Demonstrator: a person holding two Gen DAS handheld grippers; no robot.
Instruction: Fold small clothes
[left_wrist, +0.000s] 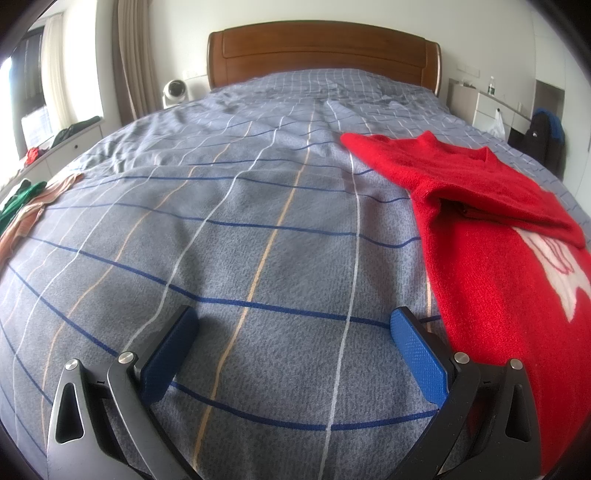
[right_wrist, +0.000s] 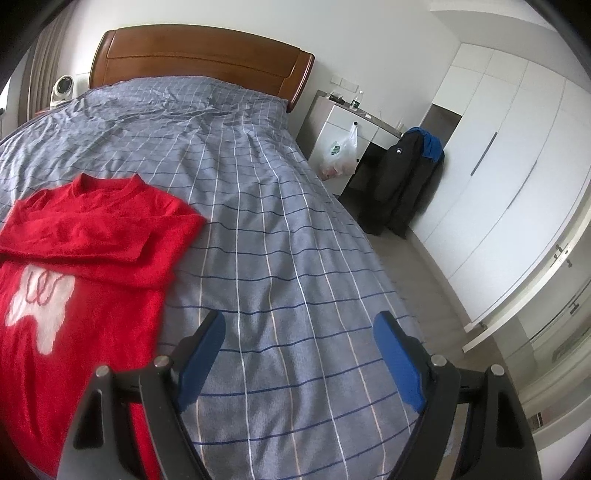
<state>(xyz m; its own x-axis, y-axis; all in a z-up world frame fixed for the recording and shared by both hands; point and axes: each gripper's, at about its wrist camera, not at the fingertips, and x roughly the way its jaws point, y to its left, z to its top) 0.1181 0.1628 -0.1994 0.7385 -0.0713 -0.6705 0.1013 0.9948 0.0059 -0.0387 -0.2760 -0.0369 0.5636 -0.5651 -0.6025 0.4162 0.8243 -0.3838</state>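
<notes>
A red sweater (left_wrist: 495, 236) with a white figure on its front lies flat on the grey-blue checked bedspread (left_wrist: 258, 229), both sleeves folded across the chest. In the left wrist view it is at the right. My left gripper (left_wrist: 293, 325) is open and empty, just above the bedspread to the left of the sweater's side edge. In the right wrist view the sweater (right_wrist: 81, 258) is at the left. My right gripper (right_wrist: 299, 328) is open and empty above the bedspread (right_wrist: 277, 221), to the right of the sweater's lower part.
Green and peach clothes (left_wrist: 26, 206) lie at the bed's left edge. A wooden headboard (left_wrist: 325, 51) stands at the far end. A white fan (left_wrist: 173, 90) sits left of it. On the right are a white nightstand with a plastic bag (right_wrist: 340, 151), a dark jacket (right_wrist: 402, 181) and white wardrobes (right_wrist: 498, 177).
</notes>
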